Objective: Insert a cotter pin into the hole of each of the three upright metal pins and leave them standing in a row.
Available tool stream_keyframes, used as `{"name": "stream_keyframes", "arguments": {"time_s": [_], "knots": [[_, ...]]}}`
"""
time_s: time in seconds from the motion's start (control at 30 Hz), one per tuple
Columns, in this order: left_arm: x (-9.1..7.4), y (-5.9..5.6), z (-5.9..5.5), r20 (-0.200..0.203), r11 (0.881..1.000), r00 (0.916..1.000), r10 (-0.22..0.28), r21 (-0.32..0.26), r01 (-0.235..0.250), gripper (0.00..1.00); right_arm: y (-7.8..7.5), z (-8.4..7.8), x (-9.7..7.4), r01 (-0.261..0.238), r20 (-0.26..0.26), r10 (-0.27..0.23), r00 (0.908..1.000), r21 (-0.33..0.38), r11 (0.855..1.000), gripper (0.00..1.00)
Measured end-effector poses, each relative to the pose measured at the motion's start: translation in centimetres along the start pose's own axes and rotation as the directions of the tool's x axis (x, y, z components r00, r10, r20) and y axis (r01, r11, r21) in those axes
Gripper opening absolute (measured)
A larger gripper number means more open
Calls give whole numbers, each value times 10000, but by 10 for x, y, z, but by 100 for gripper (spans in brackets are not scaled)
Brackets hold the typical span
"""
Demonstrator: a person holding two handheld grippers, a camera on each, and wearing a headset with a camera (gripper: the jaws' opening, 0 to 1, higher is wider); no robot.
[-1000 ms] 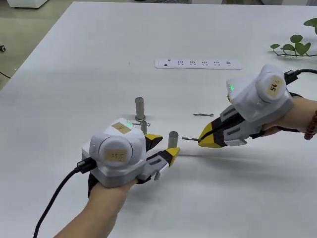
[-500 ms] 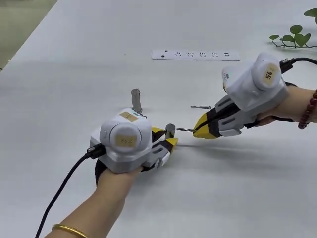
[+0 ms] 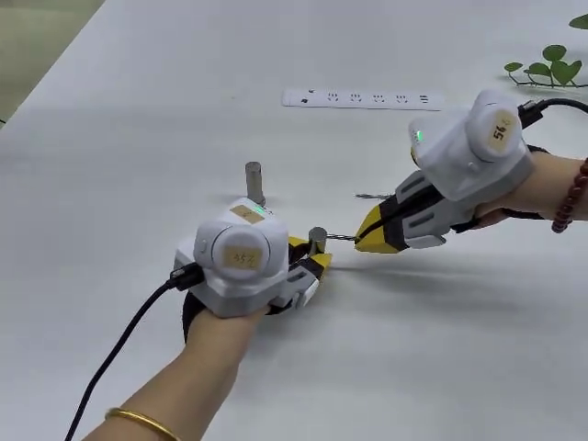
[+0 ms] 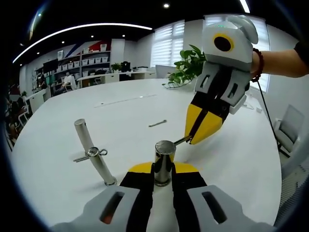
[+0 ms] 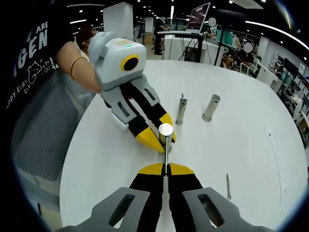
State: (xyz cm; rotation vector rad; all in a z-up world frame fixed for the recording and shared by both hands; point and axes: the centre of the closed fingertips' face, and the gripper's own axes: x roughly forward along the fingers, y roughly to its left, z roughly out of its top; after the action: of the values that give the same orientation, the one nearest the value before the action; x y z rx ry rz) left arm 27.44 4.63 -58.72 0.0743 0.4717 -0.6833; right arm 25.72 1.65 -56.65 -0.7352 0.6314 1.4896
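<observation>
Second of three insertions, in progress. Nearest the person, the left gripper (image 3: 308,255), carried on a low, forward-reaching forearm with a bangle at the wrist, has its jaws pressed against the sides of an upright metal pin (image 3: 317,241) standing on the white table (image 3: 441,349); the left gripper view shows the clamp just below the pin's head. From the right, the right gripper (image 3: 360,243) comes in level and tilted slightly down, wrist raised above the table, its jaws pinched on a cotter pin (image 3: 342,238) that lies horizontal with its free end at the side of the held pin's head. Whether the tip has entered the hole cannot be told. Just beyond the left gripper stands a second metal pin (image 4: 101,166) with a cotter pin (image 4: 89,154) already through its head, so this one counts as done. Behind it the third metal pin (image 3: 254,182) stands bare. A spare cotter pin (image 3: 372,196) lies flat on the table beyond the right gripper, presumably for that last pin. By this reading one pin is finished, one is under way and one remains; the three stand roughly in a line. Farther off are a power strip (image 3: 363,98) and a plant (image 3: 551,69).
</observation>
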Motion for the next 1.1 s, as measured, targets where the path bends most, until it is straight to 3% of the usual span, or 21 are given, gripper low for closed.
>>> {"name": "stream_keyframes", "arguments": {"time_s": [0.4, 1.1], "knots": [[0, -1, 0, 41, 9989, 9998, -169, 444, 167, 10, 0, 6, 2, -60, -187, 58, 9998, -115, 9999, 0], [1, -1, 0, 196, 9992, 9995, -255, 328, 248, 10, -2, 14, 10, -41, -186, 40, 9998, -89, 10000, 0]]}}
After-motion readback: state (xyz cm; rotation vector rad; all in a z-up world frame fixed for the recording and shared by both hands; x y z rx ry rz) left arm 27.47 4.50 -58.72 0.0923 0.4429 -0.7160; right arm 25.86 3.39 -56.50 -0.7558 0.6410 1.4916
